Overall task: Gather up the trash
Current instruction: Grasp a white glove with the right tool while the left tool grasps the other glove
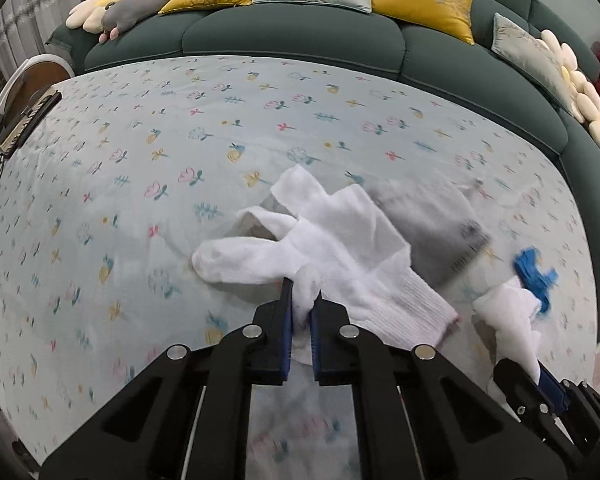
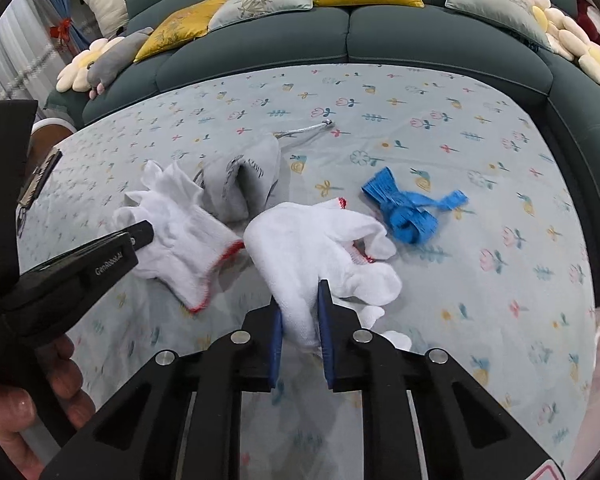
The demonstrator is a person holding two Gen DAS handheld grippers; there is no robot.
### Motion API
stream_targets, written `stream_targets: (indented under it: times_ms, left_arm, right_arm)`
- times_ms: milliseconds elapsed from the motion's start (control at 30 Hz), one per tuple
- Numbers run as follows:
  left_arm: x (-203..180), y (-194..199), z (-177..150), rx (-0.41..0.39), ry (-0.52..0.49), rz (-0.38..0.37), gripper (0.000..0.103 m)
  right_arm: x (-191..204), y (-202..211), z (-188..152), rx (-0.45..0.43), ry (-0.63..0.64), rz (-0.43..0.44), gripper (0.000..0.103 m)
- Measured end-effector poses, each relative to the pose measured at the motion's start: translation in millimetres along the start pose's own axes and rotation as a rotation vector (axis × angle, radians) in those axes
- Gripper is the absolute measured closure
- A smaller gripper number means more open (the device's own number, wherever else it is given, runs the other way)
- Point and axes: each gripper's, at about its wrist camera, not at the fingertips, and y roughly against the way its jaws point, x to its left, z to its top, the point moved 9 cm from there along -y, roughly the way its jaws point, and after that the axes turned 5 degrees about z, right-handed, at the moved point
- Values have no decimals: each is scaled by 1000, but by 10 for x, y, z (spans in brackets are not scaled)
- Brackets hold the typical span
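Two white knit gloves, one grey pouch, one blue ribbon scrap, all lying on the flowered sheet (image 2: pixel 440 128) of a bed with a dark green padded surround (image 2: pixel 340 40).

Left gripper (image 1: pixel 302 304): jaws pinched together on a fold of the left white glove (image 1: pixel 340 256), which lies flat, fingers spread toward the left. In the right wrist view the same glove (image 2: pixel 188 240) shows a red-trimmed cuff.

Right gripper (image 2: pixel 301 308): jaws clamped on the right white glove (image 2: pixel 312 244), bunched up, red cuff edge visible at two spots.

Grey pouch (image 2: pixel 244 184) sits just behind both gloves, touching the left one; a thin cord trails from it.

Blue ribbon scrap (image 2: pixel 408 208) lies just right of the right glove, untouched.

Cushions along the headboard: two yellow, three pale grey-green. Two flower-shaped pillows, one at each side.
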Motion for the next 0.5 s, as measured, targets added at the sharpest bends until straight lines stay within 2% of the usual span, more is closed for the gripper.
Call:
stream_targets:
  times_ms: [267,500]
  left_arm:
    - [-308,473,-338,-7,-35,-39,96]
    - [-825,954,-789,-14,-113,-92,96]
  right_arm:
    - [-223,500,-366,-20,-50,-16,88]
    - [-653,1045,-738,-53,-100,-59,88]
